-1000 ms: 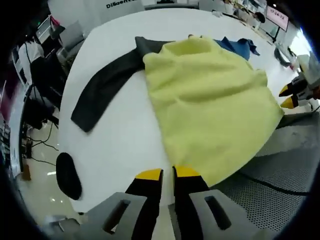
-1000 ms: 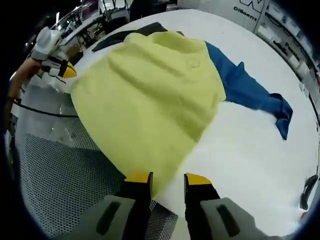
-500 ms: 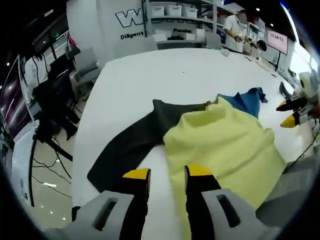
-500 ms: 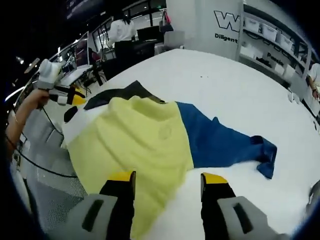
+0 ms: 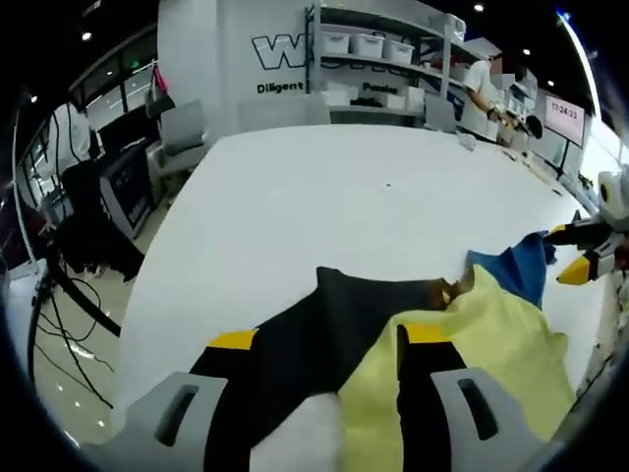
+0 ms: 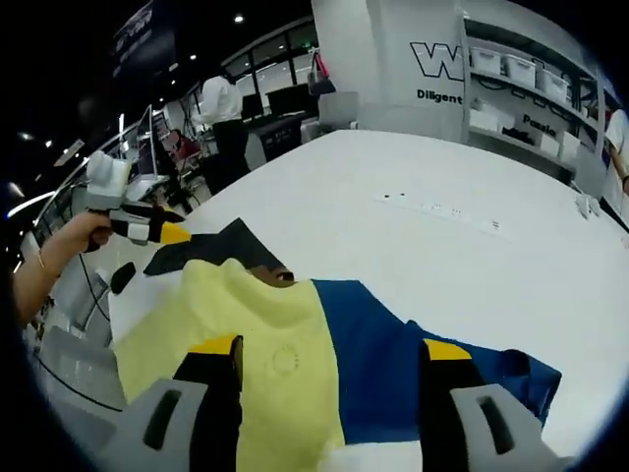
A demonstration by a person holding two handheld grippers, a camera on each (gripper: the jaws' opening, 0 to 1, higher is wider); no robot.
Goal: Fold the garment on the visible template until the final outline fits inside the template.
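Note:
A garment with a pale yellow body (image 5: 491, 339), a black sleeve (image 5: 329, 320) and a blue sleeve (image 5: 521, 275) lies on the white table (image 5: 344, 197). My left gripper (image 5: 329, 336) hangs open over the black sleeve and the yellow shoulder, with nothing between its jaws. In the right gripper view the yellow body (image 6: 251, 339), blue sleeve (image 6: 393, 354) and black sleeve (image 6: 211, 251) lie below my right gripper (image 6: 330, 346), which is wide open and holds nothing. That right gripper (image 5: 565, 254) shows at the right edge of the left gripper view. A hand holds the left gripper (image 6: 169, 234) beside the black sleeve.
The white table (image 6: 442, 236) stretches far beyond the garment. Shelves with bins (image 5: 373, 44) and a lettered wall stand behind it. A person (image 6: 226, 118) stands at desks on the far left. A chair (image 5: 182, 128) and floor cables (image 5: 69, 324) lie beside the table.
Both grippers' jaws have spread from narrow to wide open. Both cameras have tipped up and moved toward the collar end, so the garment sits lower in each view.

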